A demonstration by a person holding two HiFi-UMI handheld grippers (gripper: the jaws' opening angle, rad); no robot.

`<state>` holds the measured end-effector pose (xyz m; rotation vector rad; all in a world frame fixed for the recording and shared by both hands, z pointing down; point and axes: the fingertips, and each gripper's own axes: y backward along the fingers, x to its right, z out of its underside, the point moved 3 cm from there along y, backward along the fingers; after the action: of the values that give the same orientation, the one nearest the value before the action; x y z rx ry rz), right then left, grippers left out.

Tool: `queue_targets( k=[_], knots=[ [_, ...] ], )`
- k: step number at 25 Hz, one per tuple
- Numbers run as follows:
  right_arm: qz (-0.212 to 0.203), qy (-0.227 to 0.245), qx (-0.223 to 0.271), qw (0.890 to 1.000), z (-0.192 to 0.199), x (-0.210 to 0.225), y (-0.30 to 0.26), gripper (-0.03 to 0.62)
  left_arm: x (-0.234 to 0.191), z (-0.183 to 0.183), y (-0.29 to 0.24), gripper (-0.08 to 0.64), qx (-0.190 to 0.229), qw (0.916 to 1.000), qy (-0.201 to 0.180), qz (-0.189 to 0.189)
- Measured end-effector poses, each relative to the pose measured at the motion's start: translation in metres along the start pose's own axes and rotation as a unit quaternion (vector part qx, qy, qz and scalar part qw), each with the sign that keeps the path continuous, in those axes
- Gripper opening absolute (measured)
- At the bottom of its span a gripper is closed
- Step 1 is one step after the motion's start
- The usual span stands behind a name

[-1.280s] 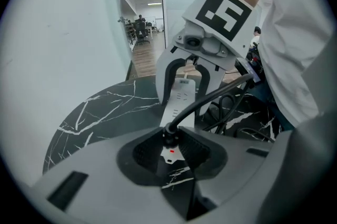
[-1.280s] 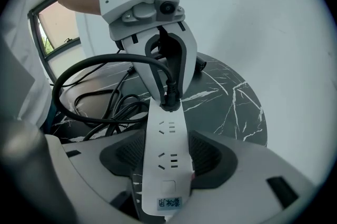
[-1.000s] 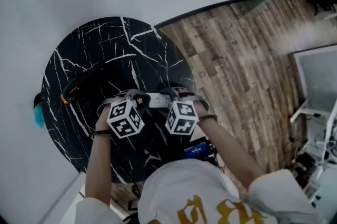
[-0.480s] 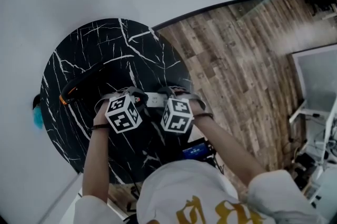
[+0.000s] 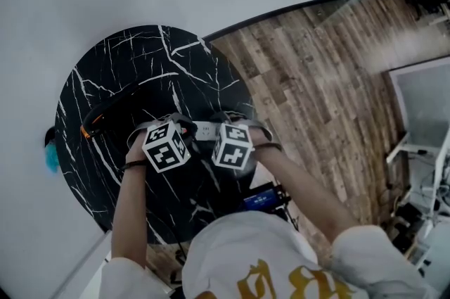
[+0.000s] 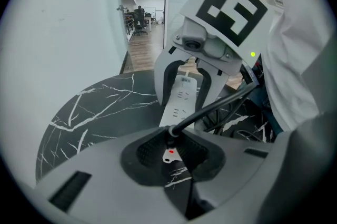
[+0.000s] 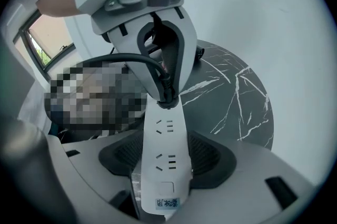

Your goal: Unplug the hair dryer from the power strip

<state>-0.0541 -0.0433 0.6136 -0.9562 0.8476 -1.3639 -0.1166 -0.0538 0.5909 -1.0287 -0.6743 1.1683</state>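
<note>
Black marble, white strip, brown boards

The round table [image 5: 140, 65] is black with thin white veins. On it lies a white power strip [image 7: 164, 133] with dark slots and a blue-printed label. The plug [image 6: 170, 136] and cable [image 6: 221, 104] are black. The left gripper [image 6: 171, 150] and right gripper [image 7: 163, 157] are grey with black pads, and their cubes are white with black squares. Near the table's left edge the black hair dryer [image 5: 112, 107] has an orange band. The floor [image 5: 316, 79] right of the table is streaked brown wood.
</note>
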Motion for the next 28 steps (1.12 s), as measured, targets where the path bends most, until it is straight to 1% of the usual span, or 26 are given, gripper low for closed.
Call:
queue_targets(
  k=[2, 4, 5, 6, 8, 9, 10, 11, 13, 15, 16, 17, 20, 21, 22, 23, 25, 26, 27, 28],
  knots=[
    [0.008, 0.018, -0.001, 1.000, 0.000, -0.001, 0.000, 0.255, -0.002, 0.000, 0.000, 0.058, -0.003, 0.9995, 0.014, 0.028],
    [0.016, 0.023, -0.001, 1.000, 0.001, -0.001, -0.001, 0.255, -0.003, -0.002, 0.002, 0.060, -0.002, 0.9988, 0.025, 0.043],
    [0.015, 0.016, -0.001, 1.000, 0.001, 0.000, -0.001, 0.256, -0.003, -0.002, 0.002, 0.060, 0.000, 0.9990, 0.026, 0.037],
    [0.011, 0.006, -0.001, 1.000, 0.002, 0.000, -0.001, 0.256, -0.002, -0.003, 0.002, 0.060, 0.001, 0.9995, 0.022, 0.024],
    [-0.013, -0.022, -0.005, 1.000, 0.001, 0.001, -0.002, 0.260, 0.001, -0.002, 0.002, 0.057, -0.004, 0.9999, 0.007, -0.012],
    [-0.027, -0.036, -0.008, 0.999, -0.001, 0.001, -0.003, 0.264, 0.003, -0.001, 0.002, 0.055, -0.009, 0.9997, 0.002, -0.024],
    [-0.038, -0.043, -0.009, 0.998, -0.002, 0.001, -0.003, 0.268, 0.005, 0.000, 0.002, 0.054, -0.014, 0.9995, 0.002, -0.027],
    [-0.040, -0.041, -0.010, 0.998, -0.003, -0.001, -0.004, 0.268, 0.005, 0.001, 0.002, 0.054, -0.017, 0.9996, 0.008, -0.020],
    [-0.023, -0.022, -0.008, 0.999, -0.002, -0.005, -0.005, 0.268, 0.004, 0.003, 0.001, 0.054, -0.016, 0.9990, 0.038, 0.014],
    [-0.005, -0.007, -0.007, 1.000, 0.001, -0.008, -0.008, 0.268, 0.002, 0.003, 0.002, 0.063, -0.008, 0.9965, 0.066, 0.051],
    [-0.002, -0.005, -0.008, 1.000, 0.002, -0.008, -0.009, 0.268, 0.002, 0.002, 0.003, 0.064, -0.005, 0.9958, 0.071, 0.058],
    [-0.003, -0.007, -0.009, 1.000, 0.002, -0.007, -0.009, 0.268, 0.002, 0.001, 0.003, 0.064, -0.002, 0.9962, 0.068, 0.054],
    [-0.012, -0.019, -0.011, 1.000, 0.001, -0.007, -0.009, 0.268, 0.006, 0.002, 0.004, 0.054, -0.011, 0.9997, 0.022, 0.000],
    [-0.015, -0.021, -0.014, 1.000, 0.000, -0.007, -0.009, 0.268, 0.008, 0.003, 0.004, 0.054, -0.016, 0.9997, 0.013, -0.010],
    [-0.016, -0.020, -0.017, 1.000, -0.002, -0.007, -0.009, 0.268, 0.008, 0.004, 0.004, 0.052, -0.020, 0.9997, 0.015, -0.008],
    [-0.015, -0.014, -0.017, 1.000, -0.004, -0.008, -0.009, 0.268, 0.007, 0.006, 0.004, 0.052, -0.023, 0.9994, 0.024, 0.008],
    [-0.008, -0.003, -0.010, 1.000, -0.005, -0.012, -0.011, 0.268, 0.004, 0.009, 0.005, 0.057, -0.027, 0.9970, 0.046, 0.056],
    [-0.005, -0.003, -0.007, 1.000, -0.004, -0.013, -0.012, 0.268, 0.003, 0.008, 0.007, 0.061, -0.028, 0.9957, 0.051, 0.072],
    [-0.005, -0.004, -0.005, 1.000, -0.003, -0.012, -0.012, 0.268, 0.003, 0.008, 0.007, 0.063, -0.027, 0.9955, 0.051, 0.075],
    [-0.007, -0.006, -0.005, 1.000, -0.002, -0.011, -0.012, 0.268, 0.003, 0.007, 0.007, 0.063, -0.026, 0.9965, 0.047, 0.064]
  ],
)
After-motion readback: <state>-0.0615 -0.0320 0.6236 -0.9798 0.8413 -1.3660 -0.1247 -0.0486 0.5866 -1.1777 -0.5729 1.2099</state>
